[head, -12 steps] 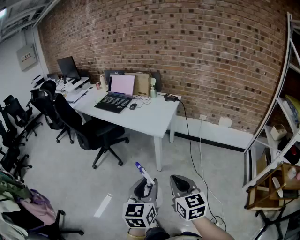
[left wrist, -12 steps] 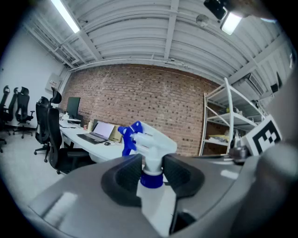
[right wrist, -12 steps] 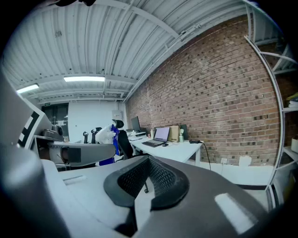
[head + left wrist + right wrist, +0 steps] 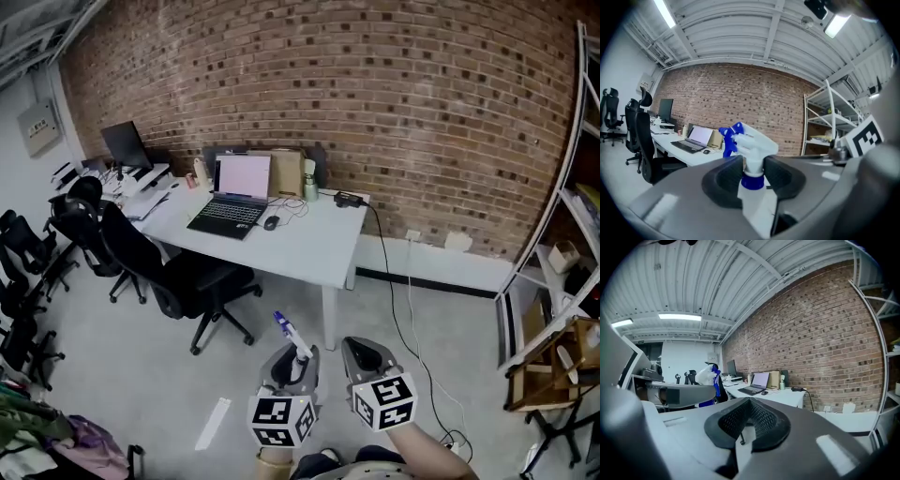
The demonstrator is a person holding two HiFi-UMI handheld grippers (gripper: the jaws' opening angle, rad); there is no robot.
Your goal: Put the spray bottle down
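Low in the frame's centre, the left gripper (image 4: pixel 296 364) holds a white plastic spray bottle with blue nozzle (image 4: pixel 290 337) upright, fingers clamped on its neck. Beside it, the right gripper's (image 4: pixel 362 360) fingers are closed together, empty.

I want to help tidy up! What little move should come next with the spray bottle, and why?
Probably carry the spray bottle forward toward the white desk: the left tool grips its neck in mid-air, well short of that desk.
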